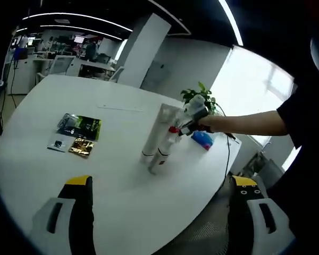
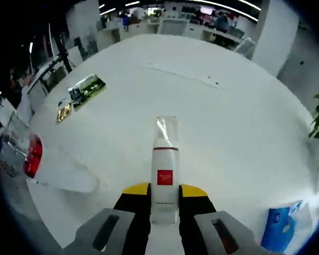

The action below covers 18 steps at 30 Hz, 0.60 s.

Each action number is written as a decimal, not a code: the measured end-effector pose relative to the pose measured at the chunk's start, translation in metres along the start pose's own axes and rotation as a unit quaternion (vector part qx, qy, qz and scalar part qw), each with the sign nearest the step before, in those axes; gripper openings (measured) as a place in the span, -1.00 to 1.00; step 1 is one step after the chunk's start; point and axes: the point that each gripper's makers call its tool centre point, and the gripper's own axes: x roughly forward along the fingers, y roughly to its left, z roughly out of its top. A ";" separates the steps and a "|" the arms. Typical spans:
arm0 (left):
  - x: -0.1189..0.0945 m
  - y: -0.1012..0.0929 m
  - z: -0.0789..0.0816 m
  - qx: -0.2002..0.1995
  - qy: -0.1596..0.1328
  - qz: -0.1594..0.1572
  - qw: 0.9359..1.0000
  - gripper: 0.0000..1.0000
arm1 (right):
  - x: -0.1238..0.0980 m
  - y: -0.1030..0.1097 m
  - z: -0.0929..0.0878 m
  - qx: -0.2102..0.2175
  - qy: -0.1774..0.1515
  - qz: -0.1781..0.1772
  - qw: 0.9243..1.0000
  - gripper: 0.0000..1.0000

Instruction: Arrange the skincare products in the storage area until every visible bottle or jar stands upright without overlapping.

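In the right gripper view my right gripper (image 2: pixel 165 190) is shut on a white bottle (image 2: pixel 165 159) with a red label and a clear cap, pointing out over the white round table (image 2: pixel 212 122). The left gripper view has the same bottle (image 1: pixel 164 151) slanting down from the right gripper (image 1: pixel 189 123), cap end low by the tabletop. Beside it stands a taller white tube (image 1: pixel 153 133). That tube (image 1: pixel 153 133) appears as a white tube (image 2: pixel 61 172) with a red band close on the left of the right gripper view. My left gripper (image 1: pixel 162 183) stays open, back from both, near the table edge.
A blue packet (image 1: pixel 203 139) (image 2: pixel 279 228) lies behind the bottles. Flat sachets (image 1: pixel 80 126) (image 2: pixel 85 87) sit further left on the table (image 1: pixel 111 175). A potted plant (image 1: pixel 198 95) stands beyond the far edge. A person's arm (image 1: pixel 244 123) reaches in from the right.
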 end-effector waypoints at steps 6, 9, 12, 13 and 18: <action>0.002 -0.010 0.004 0.008 0.002 -0.017 1.000 0.98 | -0.048 0.008 0.001 0.035 -0.081 -0.002 0.996 -0.79; 0.002 -0.013 0.006 0.011 0.000 -0.022 1.000 0.98 | -0.080 0.028 -0.009 0.029 -0.103 -0.008 0.994 -0.79; 0.001 -0.016 0.010 0.013 -0.004 -0.026 1.000 0.97 | -0.094 0.032 -0.011 0.042 -0.131 -0.001 0.991 -0.79; 0.001 -0.018 0.011 0.014 -0.005 -0.027 1.000 0.97 | -0.100 0.035 -0.015 0.044 -0.133 -0.002 0.990 -0.79; 0.000 -0.024 0.014 0.014 -0.008 -0.035 0.999 0.95 | -0.119 0.040 -0.022 0.051 -0.164 -0.003 0.985 -0.79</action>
